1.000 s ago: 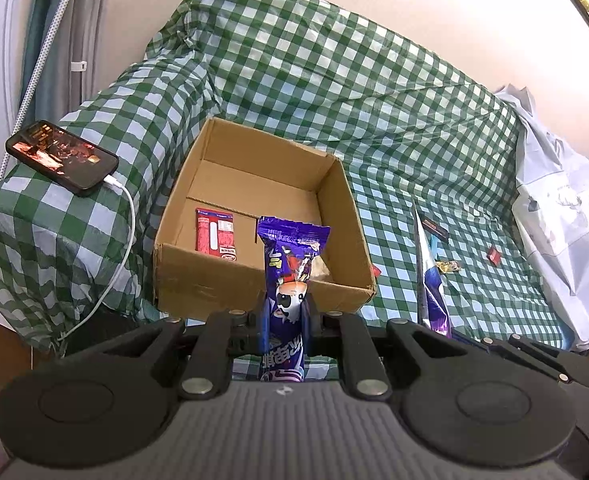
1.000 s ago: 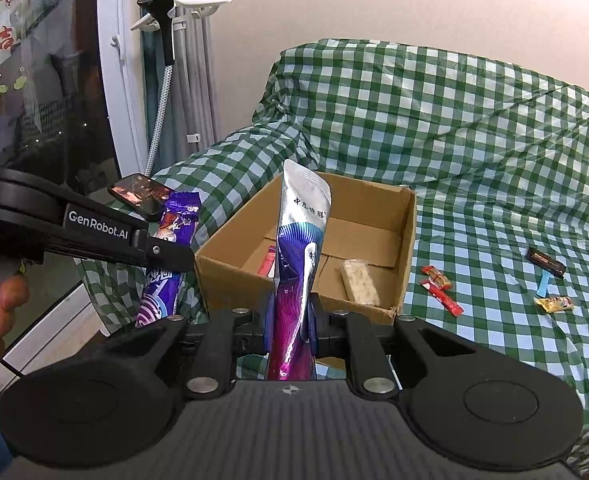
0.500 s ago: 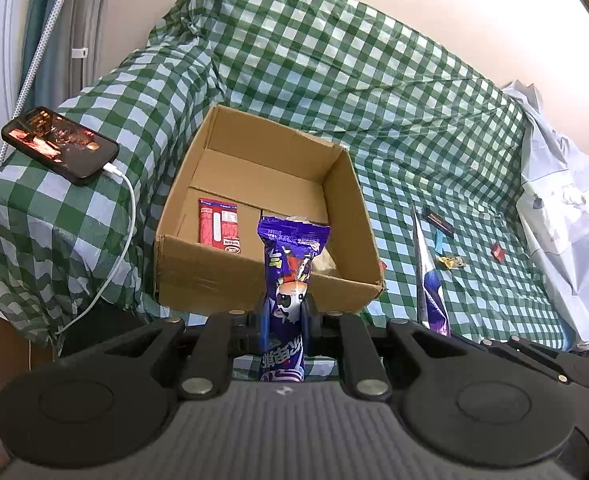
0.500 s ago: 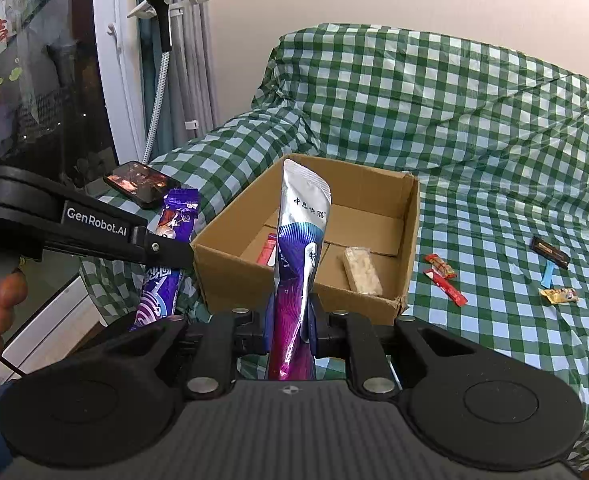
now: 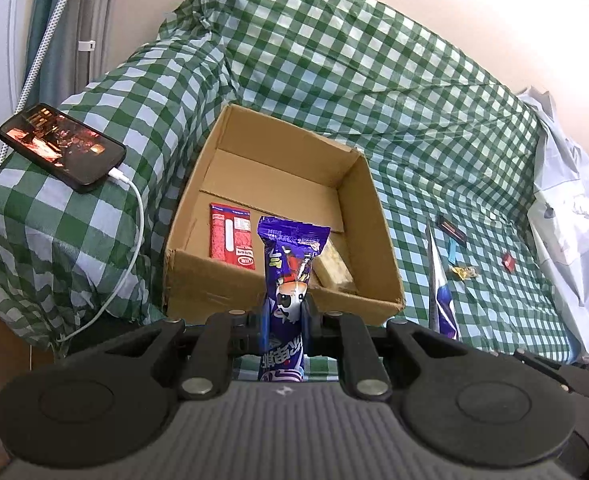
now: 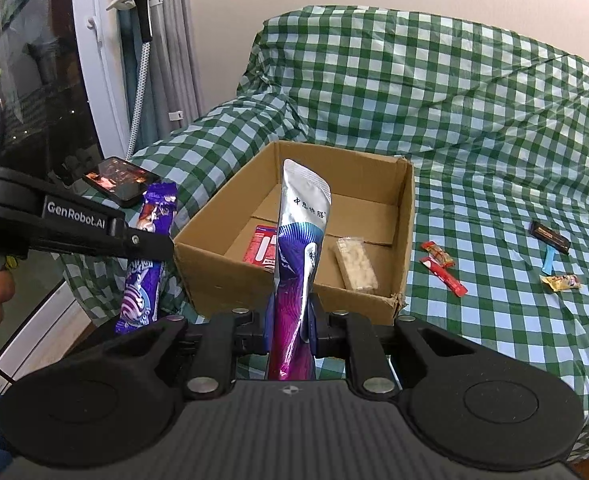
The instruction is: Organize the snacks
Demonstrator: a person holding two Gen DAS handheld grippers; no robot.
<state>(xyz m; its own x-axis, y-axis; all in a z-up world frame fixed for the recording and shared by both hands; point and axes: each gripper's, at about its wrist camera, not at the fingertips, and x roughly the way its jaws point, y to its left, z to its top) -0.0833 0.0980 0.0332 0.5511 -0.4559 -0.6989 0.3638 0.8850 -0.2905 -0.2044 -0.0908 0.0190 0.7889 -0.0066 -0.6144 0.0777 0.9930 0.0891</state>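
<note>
Two packets are held at once, one per gripper, both just short of the open brown cardboard box (image 5: 278, 216) on the green-checked sofa cover (image 5: 374, 80).

Left wrist view: the left gripper (image 5: 285, 312) is clamped on a purple cartoon-printed snack packet (image 5: 288, 280), upright before the box's near wall. Inside lie a red flat packet (image 5: 231, 240) and a pale wrapped bar (image 5: 334, 270). Carry the packet past the near wall, over bare floor, before letting go.

Right wrist view: the right gripper (image 6: 290, 322) pinches a tall silver-and-magenta pouch (image 6: 298, 264). It is tall and limp, so lower it low and tilted, clear of the other gripper's packet. Small sweets (image 6: 442, 266) remain outside.
</note>
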